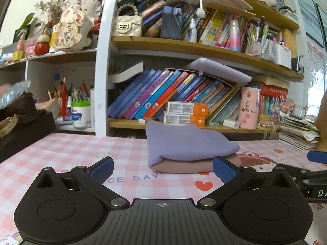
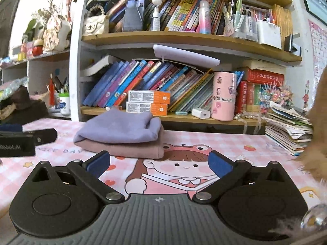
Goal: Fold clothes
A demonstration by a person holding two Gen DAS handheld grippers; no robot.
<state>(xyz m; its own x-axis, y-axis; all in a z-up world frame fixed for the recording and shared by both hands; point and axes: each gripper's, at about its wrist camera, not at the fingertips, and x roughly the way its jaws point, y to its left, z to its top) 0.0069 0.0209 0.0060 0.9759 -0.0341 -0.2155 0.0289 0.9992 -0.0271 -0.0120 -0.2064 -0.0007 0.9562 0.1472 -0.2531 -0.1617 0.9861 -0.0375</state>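
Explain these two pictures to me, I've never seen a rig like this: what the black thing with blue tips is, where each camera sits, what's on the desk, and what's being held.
No robot here: a person holds a two-finger gripper in each hand, with a fisheye camera on each looking along its fingers. One picture comes from the left gripper, the other from the right gripper. The blue tips are finger pads. Both grippers are open and hold nothing. On the pink checked desk mat lies a folded lilac garment stacked on a folded dusty-pink garment. Behind stands a crowded bookshelf; a pile of papers sits to the right.
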